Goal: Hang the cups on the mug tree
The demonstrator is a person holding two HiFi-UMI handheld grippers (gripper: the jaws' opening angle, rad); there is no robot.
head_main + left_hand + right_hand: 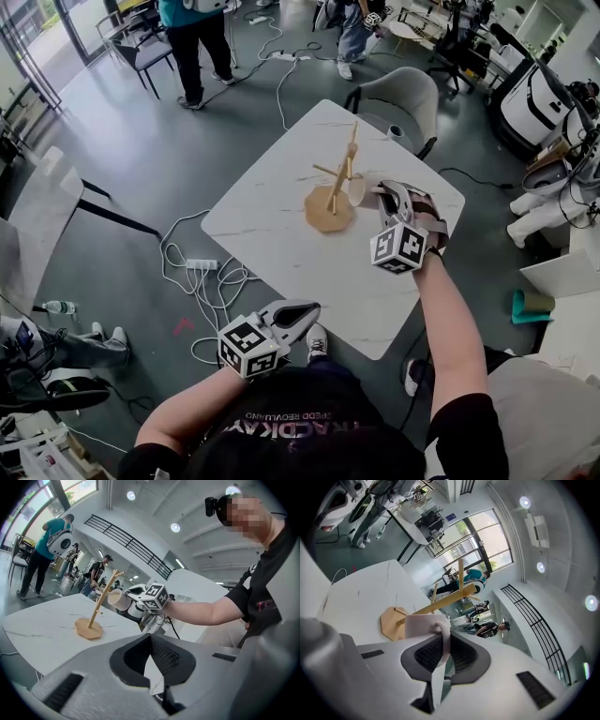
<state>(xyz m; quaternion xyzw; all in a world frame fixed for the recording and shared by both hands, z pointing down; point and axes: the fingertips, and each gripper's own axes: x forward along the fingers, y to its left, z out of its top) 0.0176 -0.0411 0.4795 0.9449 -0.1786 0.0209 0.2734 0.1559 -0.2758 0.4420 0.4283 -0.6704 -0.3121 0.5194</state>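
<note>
My right hand-held gripper is pinched narrow on a thin edge of the cream ceramic cup (wall or handle, I can't tell which). It holds the cup off the white marble tabletop, just beside the trunk of the light wooden mug tree, at branch height. To do this well, I'd say turn the handle's loop toward an upward-slanting peg. Then ease it over the tip, let it settle low on the peg, and only then release. My left hand-held gripper has its jaws together and empty, well apart from the tree. It could steady the base if the tree tips.
</note>
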